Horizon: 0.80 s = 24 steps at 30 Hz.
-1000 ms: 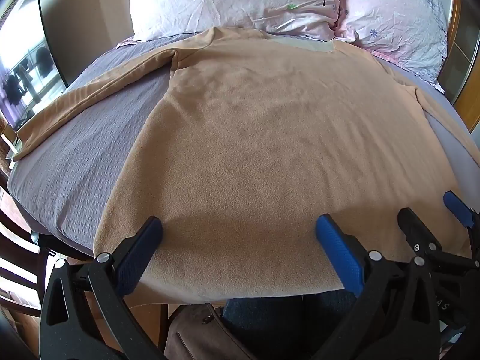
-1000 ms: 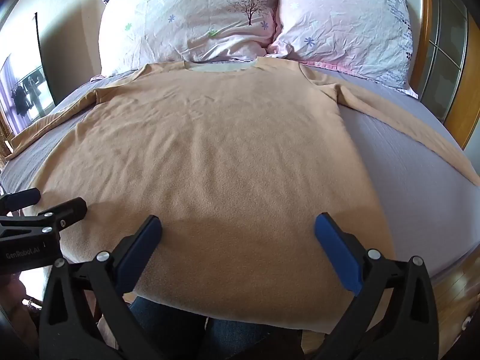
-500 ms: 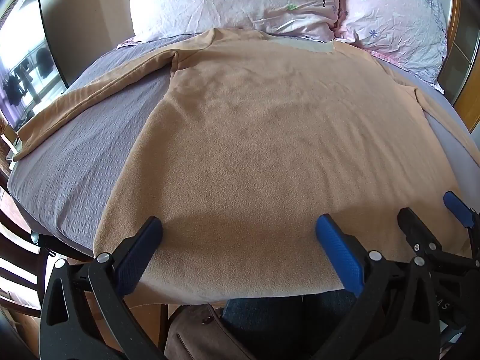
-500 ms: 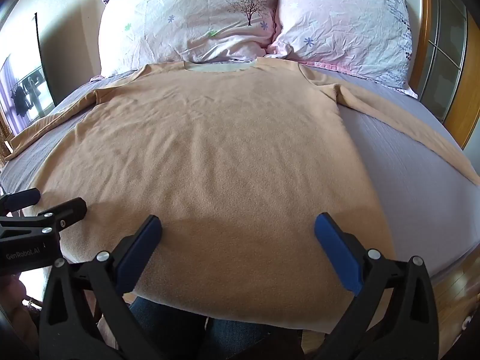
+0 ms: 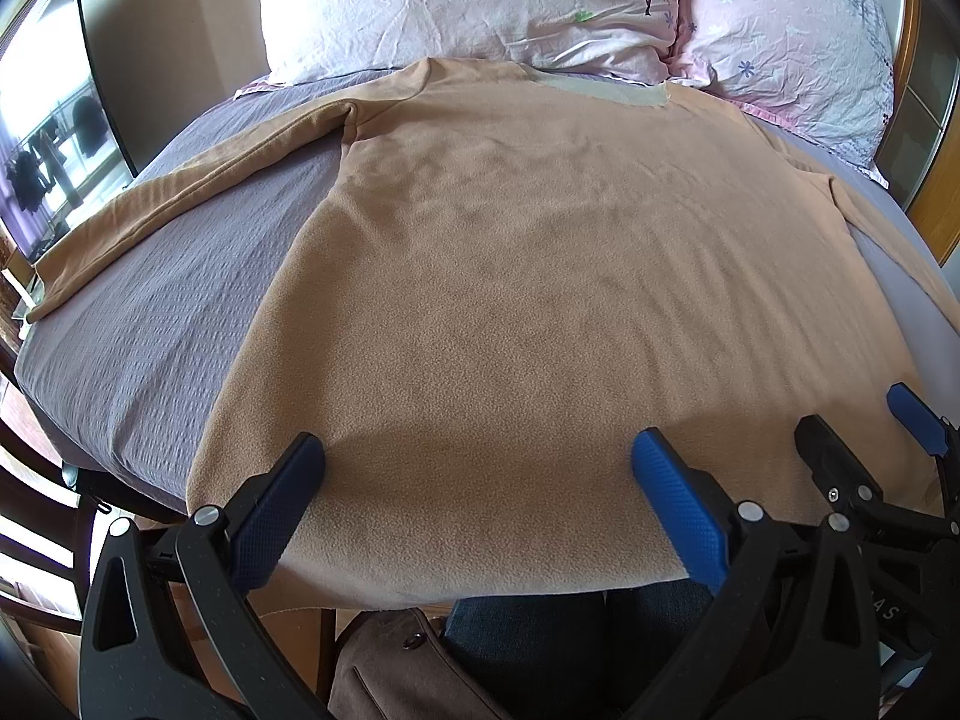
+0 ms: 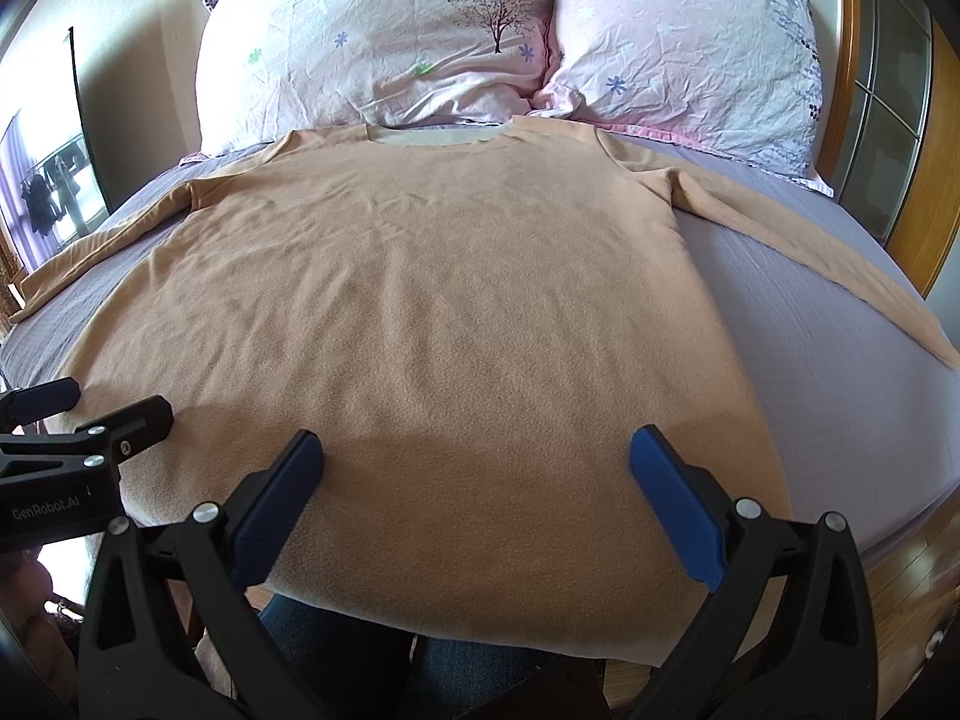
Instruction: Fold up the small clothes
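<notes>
A tan long-sleeved fleece top (image 5: 540, 300) lies flat on the bed, neck toward the pillows, both sleeves spread out to the sides; it also shows in the right wrist view (image 6: 432, 312). Its hem hangs at the near bed edge. My left gripper (image 5: 477, 486) is open and empty, hovering over the hem's left part. My right gripper (image 6: 477, 486) is open and empty over the hem's right part. Each gripper shows in the other's view: the right one (image 5: 864, 438), the left one (image 6: 90, 408).
The bed has a grey-purple sheet (image 5: 150, 312) (image 6: 840, 360). Two floral pillows (image 6: 384, 42) (image 6: 690, 54) lean at the headboard. A wooden bed frame (image 6: 924, 180) runs along the right. A dark chair (image 5: 36, 516) and a brown bag (image 5: 396, 660) stand below the near edge.
</notes>
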Available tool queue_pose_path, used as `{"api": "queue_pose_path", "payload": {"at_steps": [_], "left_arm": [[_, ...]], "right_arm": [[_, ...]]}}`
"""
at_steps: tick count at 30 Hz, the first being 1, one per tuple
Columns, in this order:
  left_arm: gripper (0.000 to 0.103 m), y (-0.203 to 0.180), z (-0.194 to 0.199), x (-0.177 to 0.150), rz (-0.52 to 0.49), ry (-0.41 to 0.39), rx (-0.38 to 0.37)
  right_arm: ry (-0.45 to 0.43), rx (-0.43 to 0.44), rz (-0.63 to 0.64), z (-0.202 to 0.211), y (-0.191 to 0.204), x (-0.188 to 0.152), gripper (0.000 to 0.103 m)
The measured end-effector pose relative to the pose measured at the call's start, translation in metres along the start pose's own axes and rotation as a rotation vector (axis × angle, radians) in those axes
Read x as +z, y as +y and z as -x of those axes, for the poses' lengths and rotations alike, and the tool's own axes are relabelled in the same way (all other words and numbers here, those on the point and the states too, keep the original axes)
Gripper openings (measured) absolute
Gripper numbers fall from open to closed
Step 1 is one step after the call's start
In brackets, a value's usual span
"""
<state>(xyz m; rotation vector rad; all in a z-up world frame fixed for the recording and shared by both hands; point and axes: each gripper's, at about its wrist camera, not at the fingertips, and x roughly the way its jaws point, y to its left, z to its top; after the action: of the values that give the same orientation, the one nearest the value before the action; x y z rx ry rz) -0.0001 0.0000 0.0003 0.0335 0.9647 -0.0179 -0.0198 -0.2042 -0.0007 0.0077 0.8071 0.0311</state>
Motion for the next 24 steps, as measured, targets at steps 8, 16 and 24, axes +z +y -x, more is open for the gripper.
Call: {"api": "queue_pose_path", "payload": {"at_steps": [8, 16, 24], "left_arm": [[0.102, 0.0000, 0.0001, -0.0001, 0.000, -0.002, 0.000], [0.102, 0.0000, 0.0001, -0.0002, 0.000, -0.004, 0.000], [0.102, 0.0000, 0.0001, -0.0001, 0.000, -0.005, 0.000]], "right_arm": [[-0.001, 0.000, 0.000, 0.0003, -0.0001, -0.0002, 0.101], [-0.005, 0.000, -0.001, 0.0027, -0.0037, -0.0009, 0.101], [-0.006, -0.001, -0.001, 0.0027, -0.0027, -0.0011, 0.101]]}}
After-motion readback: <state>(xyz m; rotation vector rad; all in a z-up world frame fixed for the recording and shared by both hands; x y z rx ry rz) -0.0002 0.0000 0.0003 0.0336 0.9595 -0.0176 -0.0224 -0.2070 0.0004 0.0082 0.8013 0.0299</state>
